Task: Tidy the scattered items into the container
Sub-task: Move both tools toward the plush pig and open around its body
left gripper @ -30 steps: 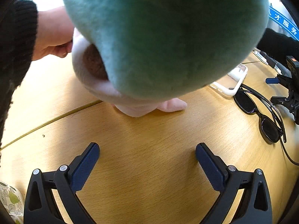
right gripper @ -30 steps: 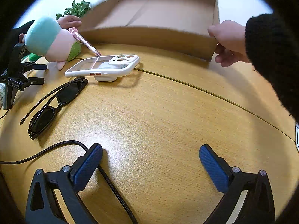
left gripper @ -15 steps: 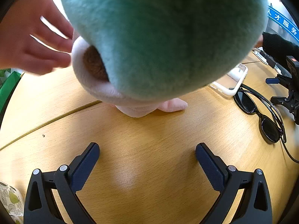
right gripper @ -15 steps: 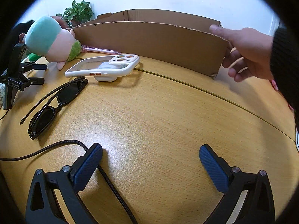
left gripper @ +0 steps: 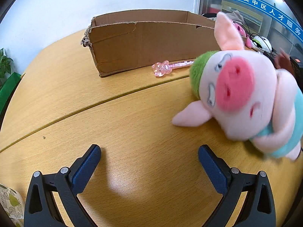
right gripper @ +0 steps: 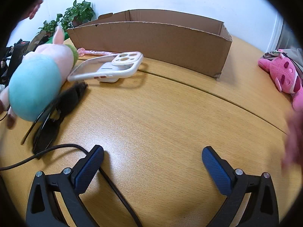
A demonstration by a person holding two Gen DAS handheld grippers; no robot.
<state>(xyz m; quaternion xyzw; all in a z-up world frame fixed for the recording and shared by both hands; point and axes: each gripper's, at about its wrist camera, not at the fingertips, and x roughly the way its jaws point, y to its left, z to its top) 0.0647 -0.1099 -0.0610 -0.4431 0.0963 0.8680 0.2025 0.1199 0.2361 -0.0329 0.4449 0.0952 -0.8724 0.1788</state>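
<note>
A low open cardboard box [left gripper: 151, 41] stands at the back of the wooden table; it also shows in the right wrist view [right gripper: 161, 39]. A plush pig [left gripper: 240, 96] in green cap and teal shirt lies tipped on its side, right of my left gripper [left gripper: 149, 162], which is open and empty. The pig [right gripper: 37, 81] is blurred and lies over black sunglasses [right gripper: 56, 117]. A pink wand [left gripper: 170, 67] lies against the box front. A white phone case [right gripper: 108, 68] lies before the box. My right gripper [right gripper: 153, 164] is open and empty over bare table.
A pink plush [right gripper: 284, 75] lies at the table's right edge. A black cable [right gripper: 56, 151] runs under my right gripper's left finger. Potted plants [right gripper: 77, 13] stand behind the box. A blurred hand [right gripper: 293, 136] is at the far right.
The plush pig, upright and filling the left wrist view before, has toppled to the right onto the sunglasses. The hands that set the box down have withdrawn. Both grippers stayed put.
</note>
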